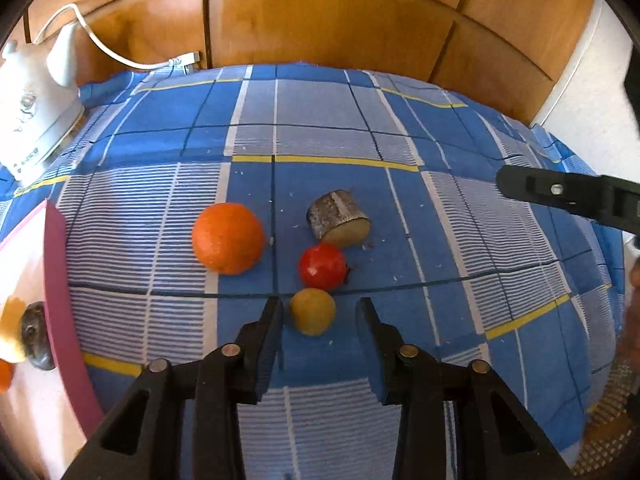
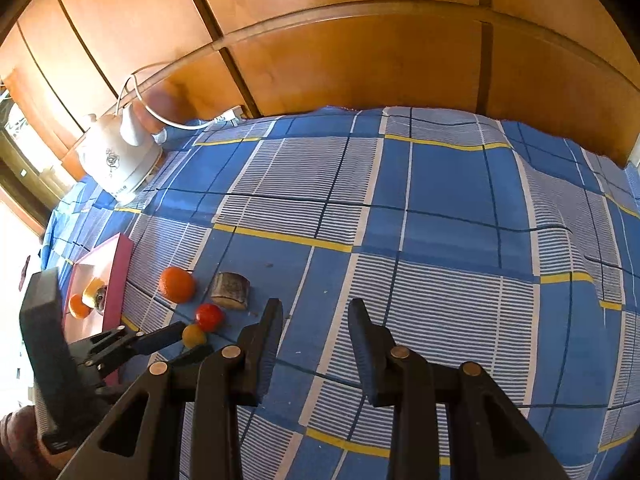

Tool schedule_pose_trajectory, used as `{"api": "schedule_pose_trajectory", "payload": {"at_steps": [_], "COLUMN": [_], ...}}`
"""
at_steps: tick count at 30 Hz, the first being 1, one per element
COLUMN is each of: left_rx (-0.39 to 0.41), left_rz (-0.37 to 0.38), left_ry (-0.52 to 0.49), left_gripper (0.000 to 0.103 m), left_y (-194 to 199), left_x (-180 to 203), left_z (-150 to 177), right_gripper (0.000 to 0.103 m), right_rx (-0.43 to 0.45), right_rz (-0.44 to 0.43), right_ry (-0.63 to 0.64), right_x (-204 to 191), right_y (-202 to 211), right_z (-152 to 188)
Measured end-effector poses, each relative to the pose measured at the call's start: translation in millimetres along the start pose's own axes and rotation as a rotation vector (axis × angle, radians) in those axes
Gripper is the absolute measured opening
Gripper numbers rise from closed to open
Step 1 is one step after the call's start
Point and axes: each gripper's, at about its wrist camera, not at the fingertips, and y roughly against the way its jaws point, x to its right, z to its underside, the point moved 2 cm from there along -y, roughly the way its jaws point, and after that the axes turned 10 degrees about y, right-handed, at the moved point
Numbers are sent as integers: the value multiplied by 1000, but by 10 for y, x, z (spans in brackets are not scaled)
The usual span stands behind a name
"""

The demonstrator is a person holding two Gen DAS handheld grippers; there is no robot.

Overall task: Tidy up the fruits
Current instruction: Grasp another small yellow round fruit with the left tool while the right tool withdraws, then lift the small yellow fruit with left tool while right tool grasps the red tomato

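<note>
A small yellow fruit lies on the blue checked cloth between the fingertips of my left gripper. In the right wrist view the left gripper hugs this yellow fruit from both sides, shut on it. Just beyond it sit a red fruit, an orange and a short grey cut log piece. My right gripper hovers to the right over bare cloth, its jaws apart with nothing between them. One of its fingers reaches into the left wrist view.
A pink tray at the left edge holds an orange piece and a dark lump. A white iron with its cord stands at the back left. Wooden cupboard doors rise behind the table. A person's hand shows at the lower left of the right wrist view.
</note>
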Motion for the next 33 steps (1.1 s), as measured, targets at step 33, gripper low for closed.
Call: {"api": "schedule_pose_trajectory", "payload": {"at_steps": [33], "left_rx": [120], "left_rz": [48], "left_ry": [-83], "left_gripper": [24], "left_y": [366], "left_x": [28], "left_z": [877], "right_gripper": [34], "right_rx": [-144], "right_rz": [-212], "right_ry": [110], "right_x": [-578], "right_y": [-404], "right_z": [271]}}
